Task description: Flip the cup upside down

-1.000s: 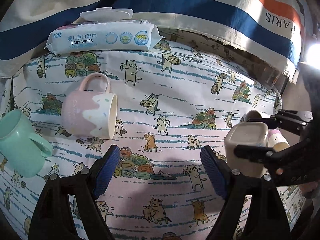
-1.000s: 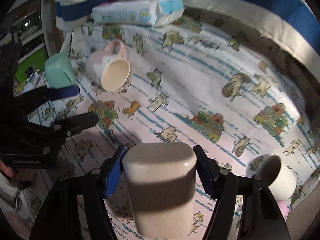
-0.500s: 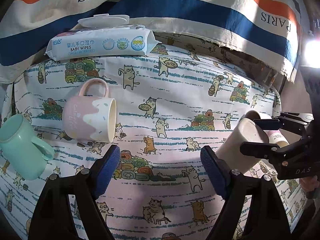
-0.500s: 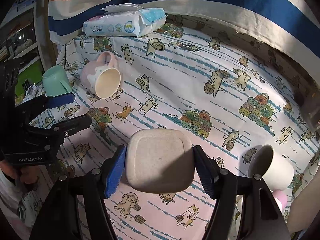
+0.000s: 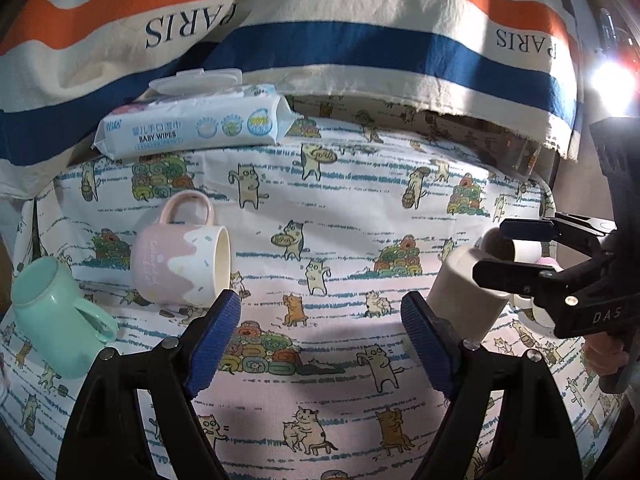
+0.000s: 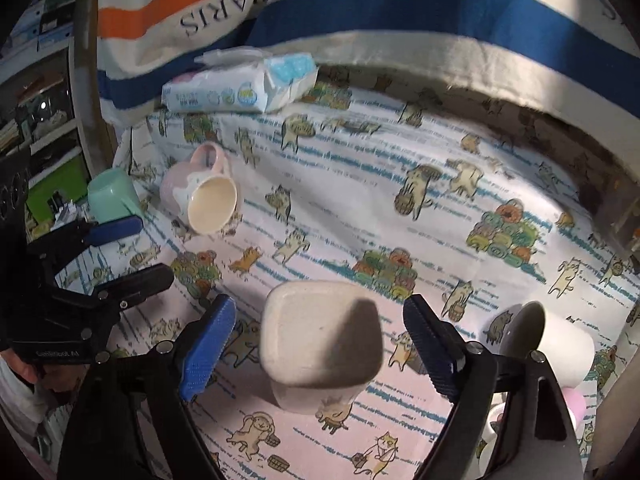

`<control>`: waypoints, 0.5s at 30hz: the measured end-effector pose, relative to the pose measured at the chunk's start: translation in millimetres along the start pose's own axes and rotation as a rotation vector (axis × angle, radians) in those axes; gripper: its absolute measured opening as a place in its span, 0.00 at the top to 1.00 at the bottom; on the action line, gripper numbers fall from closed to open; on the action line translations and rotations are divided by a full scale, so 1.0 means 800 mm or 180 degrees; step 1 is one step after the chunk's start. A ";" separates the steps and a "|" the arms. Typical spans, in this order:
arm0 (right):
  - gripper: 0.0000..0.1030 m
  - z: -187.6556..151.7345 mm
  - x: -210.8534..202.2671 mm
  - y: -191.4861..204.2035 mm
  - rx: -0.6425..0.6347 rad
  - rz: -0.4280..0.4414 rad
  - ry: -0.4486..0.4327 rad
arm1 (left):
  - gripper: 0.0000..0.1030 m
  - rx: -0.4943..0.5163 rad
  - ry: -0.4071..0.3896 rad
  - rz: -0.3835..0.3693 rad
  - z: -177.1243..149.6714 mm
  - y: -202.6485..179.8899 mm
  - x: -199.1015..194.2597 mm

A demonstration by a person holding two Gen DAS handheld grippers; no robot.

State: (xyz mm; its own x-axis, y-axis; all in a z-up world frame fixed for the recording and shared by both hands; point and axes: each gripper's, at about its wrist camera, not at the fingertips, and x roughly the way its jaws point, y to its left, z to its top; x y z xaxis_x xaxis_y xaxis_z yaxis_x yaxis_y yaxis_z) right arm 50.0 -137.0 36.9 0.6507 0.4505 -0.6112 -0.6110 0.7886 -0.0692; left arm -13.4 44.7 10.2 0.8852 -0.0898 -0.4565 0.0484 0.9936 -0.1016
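Looking from the left gripper (image 5: 320,332), its jaws are wide apart with nothing inside; the beige cup (image 5: 460,292) stands bottom-up on the cat-print tabletop (image 5: 340,208). From the right gripper (image 6: 320,340), jaws sit apart beside that cup (image 6: 320,336), so the flip looks done. A striped cloth (image 6: 400,12) hangs behind.

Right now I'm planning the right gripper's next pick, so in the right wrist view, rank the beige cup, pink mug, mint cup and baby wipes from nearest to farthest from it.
1. Beige cup: between the open fingers of the right gripper, base up.
2. Pink mug: far left, lying on its side.
3. Mint cup: left edge, just beyond the mug.
4. Baby wipes: back, against the striped cloth.
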 end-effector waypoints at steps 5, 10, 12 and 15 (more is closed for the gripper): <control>0.03 -0.015 -0.033 -0.010 0.0090 -0.0090 -0.0533 | 0.20 0.0103 -0.0319 0.0014 0.000 -0.008 -0.018; 0.01 -0.055 -0.056 -0.022 0.0220 -0.0229 -0.1039 | 0.00 0.0158 -0.0799 0.0088 -0.004 -0.017 -0.043; 0.01 -0.070 -0.057 -0.028 0.0274 -0.0325 -0.1108 | 0.00 0.0189 -0.0961 0.0073 -0.007 -0.020 -0.051; 0.01 -0.083 -0.057 -0.038 0.0331 -0.0378 -0.1209 | 0.00 0.0254 -0.1064 0.0043 -0.009 -0.024 -0.054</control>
State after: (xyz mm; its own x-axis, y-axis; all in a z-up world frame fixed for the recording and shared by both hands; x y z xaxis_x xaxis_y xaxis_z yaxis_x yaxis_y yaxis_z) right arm 8.7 -209.4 14.6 0.8460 0.4610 -0.2678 -0.4855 0.8737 -0.0299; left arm -55.8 28.6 25.3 0.9880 -0.0624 -0.1412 0.0599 0.9980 -0.0221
